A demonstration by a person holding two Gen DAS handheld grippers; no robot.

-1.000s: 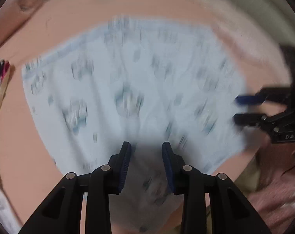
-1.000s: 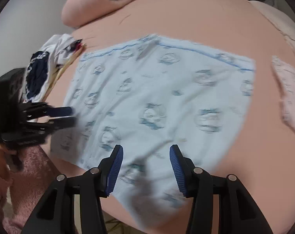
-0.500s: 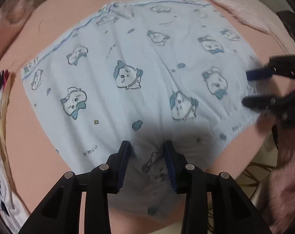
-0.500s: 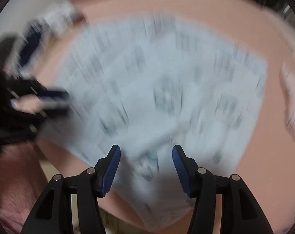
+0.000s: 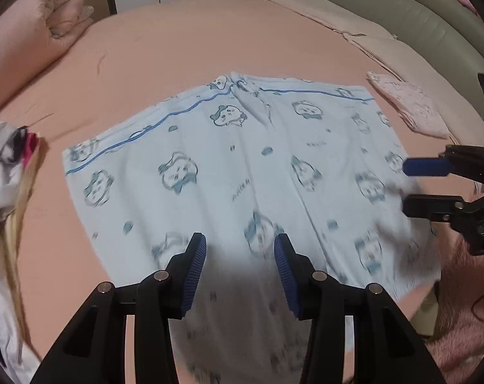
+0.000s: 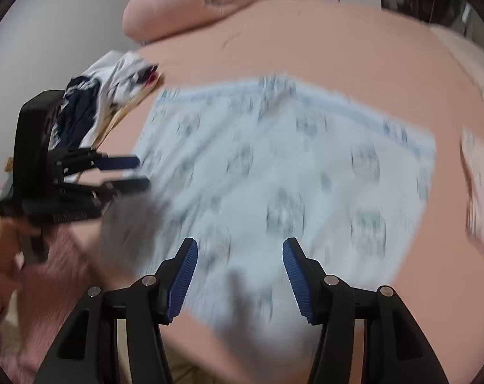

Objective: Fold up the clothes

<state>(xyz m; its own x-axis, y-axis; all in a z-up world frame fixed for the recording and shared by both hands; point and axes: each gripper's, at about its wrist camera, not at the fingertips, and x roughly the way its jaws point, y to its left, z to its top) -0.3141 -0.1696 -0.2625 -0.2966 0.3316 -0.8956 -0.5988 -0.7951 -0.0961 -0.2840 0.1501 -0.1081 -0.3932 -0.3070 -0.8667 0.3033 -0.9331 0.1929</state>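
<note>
The shorts (image 5: 242, 176), light blue with a cartoon print and a dark blue line along the far hem, lie spread flat on the bed (image 5: 184, 51). They are in the middle of it, and their near part hangs over the near edge of the bed. The left gripper (image 5: 240, 256) is above this near part; its jaws stand apart and hold nothing. The right gripper (image 6: 240, 265) is also over the near part of the shorts, a little to the right, with its jaws apart and empty. In the left wrist view the right gripper is seen at the right side of the shorts, just beside the cloth. The right wrist view is blurred, so the print is not clear there. A pile of clothes (image 5: 8, 166) lies at the left edge of the bed. A pink cloth (image 5: 408, 108) lies near the far right corner of the shorts, apart from them. A rolled pink blanket (image 5: 34, 38) is at the far left corner of the bed.
</note>
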